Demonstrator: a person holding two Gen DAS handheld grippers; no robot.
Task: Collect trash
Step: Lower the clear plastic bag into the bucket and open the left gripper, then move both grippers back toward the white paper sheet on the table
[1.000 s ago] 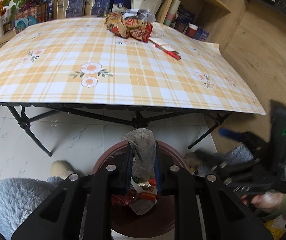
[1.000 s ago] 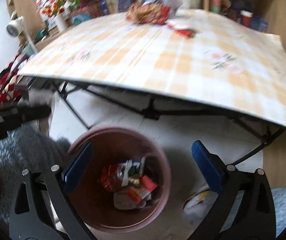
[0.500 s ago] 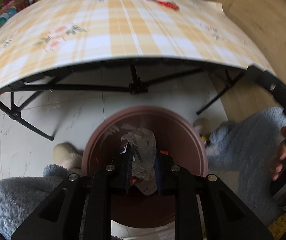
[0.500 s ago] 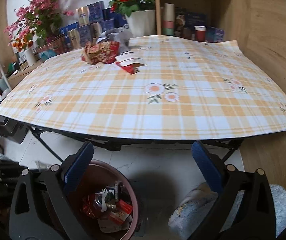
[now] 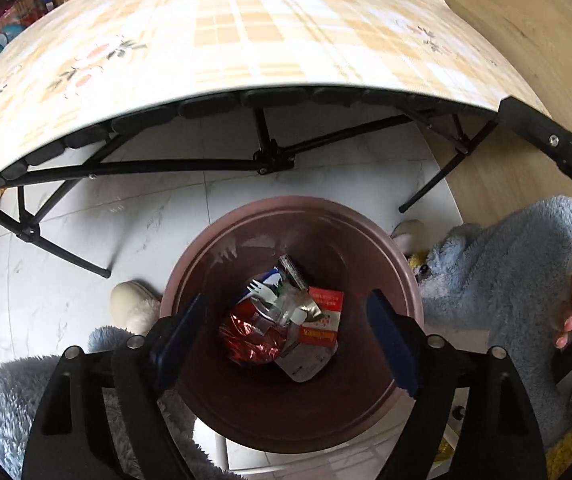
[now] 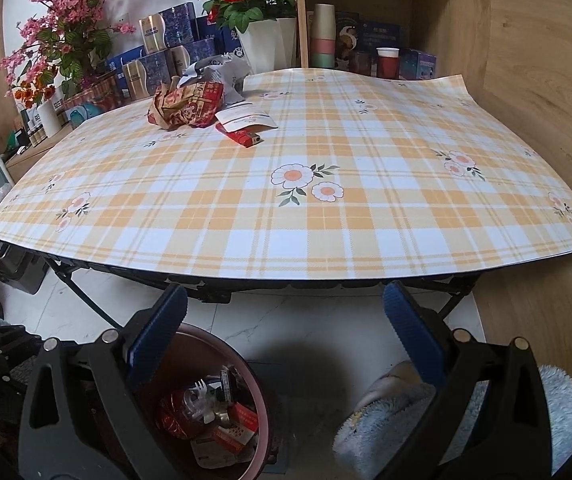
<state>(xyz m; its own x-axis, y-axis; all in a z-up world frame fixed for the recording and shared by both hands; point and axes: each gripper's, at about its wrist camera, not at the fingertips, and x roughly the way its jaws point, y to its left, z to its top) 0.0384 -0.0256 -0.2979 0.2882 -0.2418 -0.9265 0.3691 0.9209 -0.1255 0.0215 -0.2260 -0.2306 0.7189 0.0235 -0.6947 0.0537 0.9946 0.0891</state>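
- Landmark: bin [image 5: 398, 264], 1 pc, brown, round, on floor just in front of table [image 6: 326, 240] edge; prob. put there so trash drops in w/o a long carry.
- L gripper [image 5: 286, 340]: directly over bin, fingers spread wide, nothing between them; reads as a drop pose.
- R gripper [image 6: 286, 328]: right of bin & higher, aimed at table top; also spread, empty. Judged lined up for next pick.
- Trash in bin [image 5: 286, 320]: 1 heap at bottom – red foil, white plastic fork, red/white carton, clear wrap; exact pc count can't tell.
- Trash left on table, far side from bin: crumpled red/tan wrapper [image 6: 186, 106] ×1, grey paper wad [image 6: 222, 72] ×1 behind it, white card [image 6: 246, 118] ×1, red pack [image 6: 244, 136] ×1 touching card.
- Task est.: partway; table pile untouched.
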